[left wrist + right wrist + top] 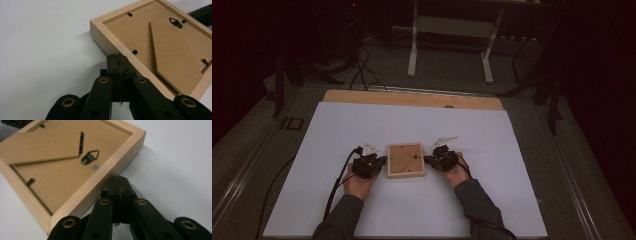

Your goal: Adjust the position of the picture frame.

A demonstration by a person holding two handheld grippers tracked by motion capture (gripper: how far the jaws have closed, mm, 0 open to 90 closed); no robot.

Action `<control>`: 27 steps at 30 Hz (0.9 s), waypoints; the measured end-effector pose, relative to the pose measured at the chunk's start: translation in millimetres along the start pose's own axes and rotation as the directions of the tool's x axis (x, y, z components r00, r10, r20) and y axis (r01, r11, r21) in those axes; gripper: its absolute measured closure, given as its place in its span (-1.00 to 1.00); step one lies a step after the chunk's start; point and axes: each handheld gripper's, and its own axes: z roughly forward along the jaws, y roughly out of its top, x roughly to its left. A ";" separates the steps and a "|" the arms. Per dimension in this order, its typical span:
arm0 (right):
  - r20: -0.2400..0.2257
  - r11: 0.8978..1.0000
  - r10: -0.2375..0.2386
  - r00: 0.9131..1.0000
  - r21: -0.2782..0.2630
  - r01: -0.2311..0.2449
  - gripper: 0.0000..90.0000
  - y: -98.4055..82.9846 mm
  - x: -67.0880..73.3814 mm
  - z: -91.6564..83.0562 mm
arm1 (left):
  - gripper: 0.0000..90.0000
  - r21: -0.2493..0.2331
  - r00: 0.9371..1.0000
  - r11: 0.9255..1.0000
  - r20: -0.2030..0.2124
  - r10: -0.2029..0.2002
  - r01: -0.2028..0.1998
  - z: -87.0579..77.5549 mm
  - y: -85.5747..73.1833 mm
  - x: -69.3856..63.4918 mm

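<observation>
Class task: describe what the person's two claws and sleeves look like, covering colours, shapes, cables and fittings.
Both the left claw and the right claw are black, each with a pale three-cornered plate on top and a black cable trailing back past the arm. Up close, the left claw's linkage bars are rounded black arms joined by brass-coloured rivets. The person wears dark grey sleeves.

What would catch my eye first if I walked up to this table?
A small square light-wood picture frame lies face down mid-table on the white sheet, its brown backboard, fold-out stand and metal hanger showing. A person's hands flank it, each holding a black two-jaw tool: the left gripper and right gripper both point at its sides, jaws shut.
</observation>
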 end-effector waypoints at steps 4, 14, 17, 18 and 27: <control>0.006 1.000 -0.020 1.000 0.013 0.020 0.99 -2.7 1.5 -4.3 | 1.00 0.003 1.000 1.000 0.016 0.009 -0.009 0.1 -0.5 -3.9; 0.019 1.000 -0.018 1.000 0.016 0.018 1.00 -18.7 2.8 -20.5 | 1.00 0.003 0.999 1.000 0.047 0.023 -0.023 3.9 0.3 -16.4; 0.027 1.000 -0.026 0.999 0.017 0.025 1.00 -21.0 4.7 -22.8 | 1.00 0.005 0.999 1.000 0.044 0.022 -0.022 5.0 1.3 -17.8; 0.029 1.000 -0.026 0.999 0.019 0.025 0.99 -21.5 5.3 -23.4 | 1.00 0.005 0.999 1.000 0.044 0.021 -0.021 5.3 1.7 -18.2; 0.034 1.000 -0.018 0.999 0.018 0.018 0.99 -21.8 3.5 -23.3 | 1.00 0.006 1.000 1.000 0.023 0.017 -0.017 6.3 2.8 -21.9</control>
